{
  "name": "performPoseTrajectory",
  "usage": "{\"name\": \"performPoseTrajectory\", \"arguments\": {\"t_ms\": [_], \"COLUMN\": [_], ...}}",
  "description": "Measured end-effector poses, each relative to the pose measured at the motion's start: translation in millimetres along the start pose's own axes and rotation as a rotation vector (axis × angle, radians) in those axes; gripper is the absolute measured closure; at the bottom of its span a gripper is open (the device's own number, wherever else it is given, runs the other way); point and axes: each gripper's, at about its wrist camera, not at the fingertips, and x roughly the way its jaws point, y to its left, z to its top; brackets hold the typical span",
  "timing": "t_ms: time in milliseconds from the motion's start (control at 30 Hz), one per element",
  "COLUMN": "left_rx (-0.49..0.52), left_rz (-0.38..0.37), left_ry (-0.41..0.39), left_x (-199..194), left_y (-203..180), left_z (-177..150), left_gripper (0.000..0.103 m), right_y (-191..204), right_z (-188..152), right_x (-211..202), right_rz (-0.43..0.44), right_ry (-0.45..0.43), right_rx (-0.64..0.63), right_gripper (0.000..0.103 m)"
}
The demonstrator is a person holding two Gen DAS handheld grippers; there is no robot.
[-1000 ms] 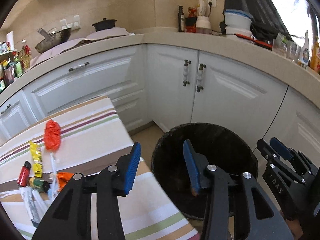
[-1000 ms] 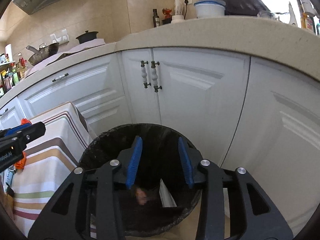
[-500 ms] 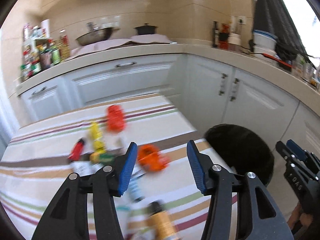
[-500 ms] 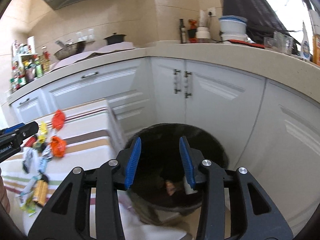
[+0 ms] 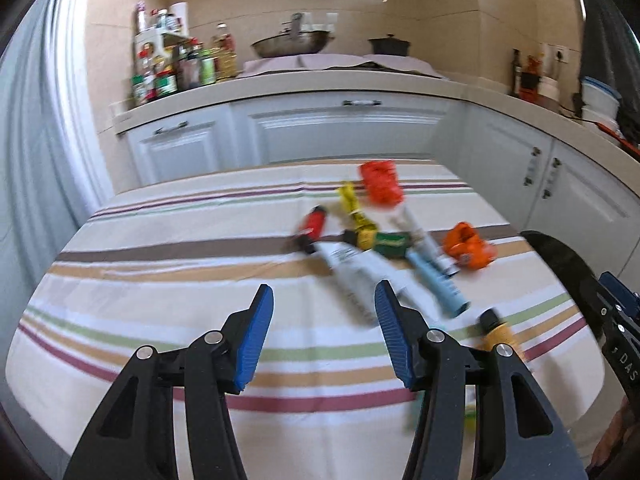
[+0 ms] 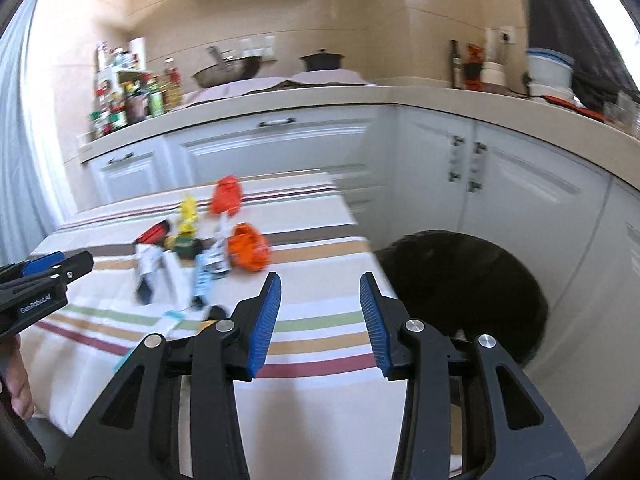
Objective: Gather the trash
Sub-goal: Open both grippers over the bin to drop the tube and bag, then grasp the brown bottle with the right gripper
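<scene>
Several pieces of trash lie on the striped tablecloth (image 5: 160,280): a red wrapper (image 5: 380,182), a yellow wrapper (image 5: 354,212), a red lighter (image 5: 312,226), a white tube (image 5: 356,272), a light blue tube (image 5: 438,280), an orange wrapper (image 5: 468,246) and a small yellow bottle (image 5: 498,334). My left gripper (image 5: 324,320) is open and empty above the table's near side. My right gripper (image 6: 318,304) is open and empty over the table's right edge, beside the black trash bin (image 6: 468,284). The orange wrapper (image 6: 248,248) lies just ahead of it.
White kitchen cabinets (image 5: 340,128) run behind the table and around to the right. The counter holds bottles (image 5: 172,68), a wok (image 5: 294,42) and a black pot (image 5: 390,46). A curtain (image 5: 36,140) hangs at the left. The bin stands on the floor right of the table.
Both grippers have swung left, away from the bin and toward the table. The left one now faces the trash pile; the right one has moved from over the bin to the table's edge.
</scene>
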Motion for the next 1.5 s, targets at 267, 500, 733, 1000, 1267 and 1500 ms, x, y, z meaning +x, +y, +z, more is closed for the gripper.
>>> {"name": "performPoseTrajectory", "arguments": {"t_ms": [267,500,733,1000,1267,1500], "left_rx": [-0.034,-0.059,-0.055,-0.031,0.010,0.049], "left_rz": [0.053,0.066,0.039,-0.007,-0.076,-0.123], "left_ry": [0.012,0.030,0.040,0.051,0.050,0.078], "left_x": [-2,0,1,1,-3,2], "left_y": [36,50,44,26,-3,-26], "left_z": [-19,-28,-31,-33,-35,-41], "left_gripper": [0.050,0.049,0.049,0.048,0.048,0.048], "right_y": [44,59,62,59,36,10], "right_z": [-16,-25,-30,-31,-26,-24], "right_x": [11,25,32,31,22,16], "right_rz": [0.077,0.085,0.095,0.096,0.048,0.009], "right_ry": [0.054,0.104,0.136,0.135,0.101,0.081], "right_rx": [-0.054,-0.088,-0.098,-0.101,-0.073,-0.031], "right_gripper": [0.063,0.063,0.073,0.080,0.080,0.080]}}
